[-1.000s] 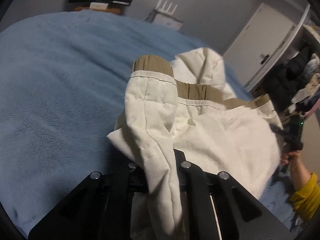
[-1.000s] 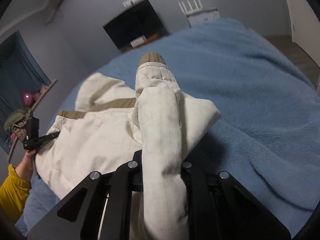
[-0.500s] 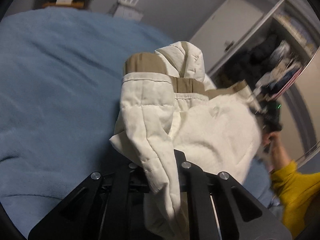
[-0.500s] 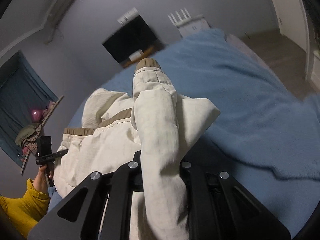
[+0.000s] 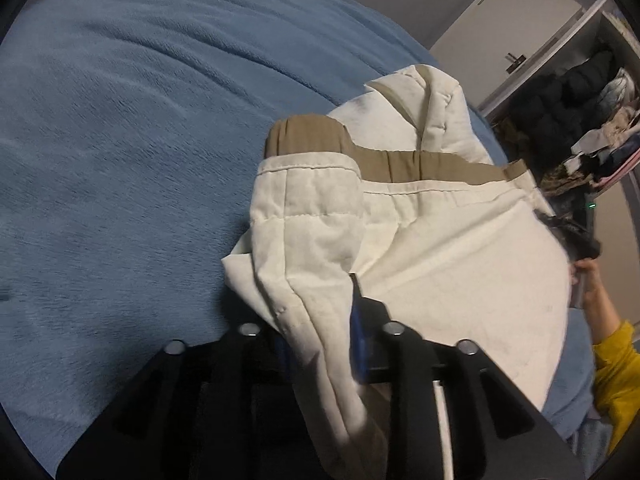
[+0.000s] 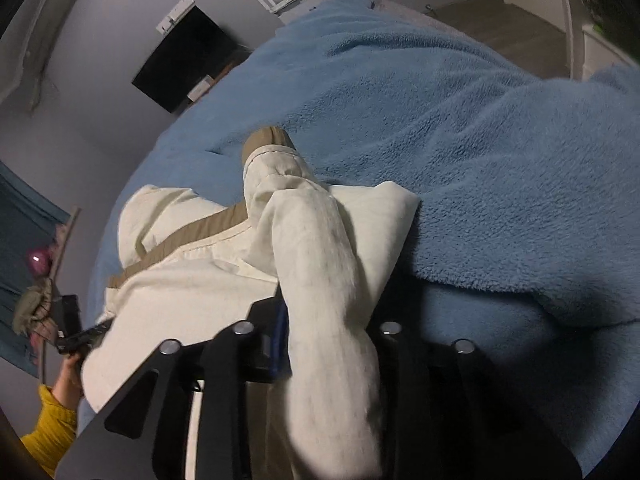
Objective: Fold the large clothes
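On the left, our left tool (image 5: 320, 344) is clamped on a fold of the cream jacket (image 5: 460, 264), the cloth bunched between its blue pads and running forward to a tan cuff (image 5: 308, 138) just ahead of it. Compared with half a second back, this view has swung down: the blue fleece blanket (image 5: 120, 160) on the bed now fills the frame to the tool's left, and the jacket body sags closer over it. We read that as lowering the garment to lay it flat.

Over to the right: our right tool (image 6: 324, 344) grips the other sleeve (image 6: 320, 280) the same way, tan cuff (image 6: 268, 140) pointing ahead, blanket rising to its right. The jacket hangs stretched between both tools, hood to the far side of the tan hem band. Next we would set it down evenly, keeping the tension level.
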Demonstrator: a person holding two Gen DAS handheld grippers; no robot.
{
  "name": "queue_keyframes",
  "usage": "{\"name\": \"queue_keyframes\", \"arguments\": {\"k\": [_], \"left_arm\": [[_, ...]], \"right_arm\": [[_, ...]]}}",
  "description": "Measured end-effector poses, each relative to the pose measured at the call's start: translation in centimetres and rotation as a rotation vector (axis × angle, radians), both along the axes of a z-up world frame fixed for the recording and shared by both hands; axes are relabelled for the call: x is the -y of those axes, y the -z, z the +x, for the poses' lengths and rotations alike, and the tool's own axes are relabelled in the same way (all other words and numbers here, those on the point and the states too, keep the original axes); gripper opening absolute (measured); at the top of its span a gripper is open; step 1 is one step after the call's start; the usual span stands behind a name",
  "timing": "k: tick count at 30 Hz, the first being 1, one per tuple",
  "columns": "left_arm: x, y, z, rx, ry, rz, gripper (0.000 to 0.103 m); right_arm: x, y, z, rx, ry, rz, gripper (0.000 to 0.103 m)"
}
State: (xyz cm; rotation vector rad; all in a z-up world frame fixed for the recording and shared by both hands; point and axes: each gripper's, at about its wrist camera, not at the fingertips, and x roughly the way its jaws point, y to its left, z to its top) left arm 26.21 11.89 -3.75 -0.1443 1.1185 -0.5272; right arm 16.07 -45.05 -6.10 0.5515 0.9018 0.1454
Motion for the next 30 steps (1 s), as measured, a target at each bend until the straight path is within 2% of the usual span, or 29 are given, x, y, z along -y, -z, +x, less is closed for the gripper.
{"name": "queue_keyframes", "arguments": {"k": [1, 2, 3, 4, 6, 8, 10, 12, 16, 19, 21, 26, 30], "left_arm": [[0.2, -0.6, 0.1, 0.015, -0.016, 0.03, 0.039], [0.2, -1.5, -0.9, 0.044, -0.022, 0.055, 0.04], [0.2, -2.2, -1.6, 0.071, -0.021, 0.067, 0.046], [-0.2, -2.5, -1.8, 0.096, -0.029, 0.081, 0.063], [0.3, -4.4, -3.9, 0.179, -0.059, 0.126, 0.081], [1.8, -6.8, -6.6, 0.229, -0.038, 0.139, 0.082], [3.6, -8.1, -8.9, 0.235, -0.034, 0.144, 0.087], [5.9, -8.5, -11.4, 0.224, -0.026, 0.138, 0.095], [10.8, -6.2, -14.0, 0.176, 0.027, 0.147, 0.095], [13.7, -2.9, -14.1, 0.126, 0.056, 0.218, 0.094], [15.0, -1.5, -13.4, 0.121, 0.066, 0.25, 0.096], [16.7, -0.4, -8.6, 0.137, -0.006, 0.278, 0.096], [16.8, 0.2, -3.3, 0.088, -0.121, 0.295, 0.096]], "right_arm": [[-0.4, -0.6, 0.1, -0.002, 0.004, -0.056, 0.041], [-1.0, -1.3, -0.3, 0.004, 0.005, -0.126, 0.054], [-1.8, -2.1, -0.9, 0.016, 0.0, -0.193, 0.06], [-2.9, -3.1, -1.8, 0.037, -0.006, -0.283, 0.066], [-5.2, -5.0, -3.7, 0.08, -0.026, -0.424, 0.069], [-7.2, -6.4, -5.3, 0.114, -0.058, -0.48, 0.075], [-9.2, -7.2, -7.0, 0.127, -0.122, -0.47, 0.077], [-11.0, -7.2, -8.5, 0.109, -0.19, -0.445, 0.08], [-14.5, -5.9, -9.9, 0.064, -0.311, -0.409, 0.082], [-17.0, -3.9, -9.0, 0.026, -0.365, -0.446, 0.082], [-17.4, -3.3, -7.8, 0.029, -0.354, -0.46, 0.083], [-18.1, -2.7, -2.8, 0.013, -0.274, -0.462, 0.083], [-18.2, -2.1, 1.5, -0.031, -0.214, -0.462, 0.085]]}}
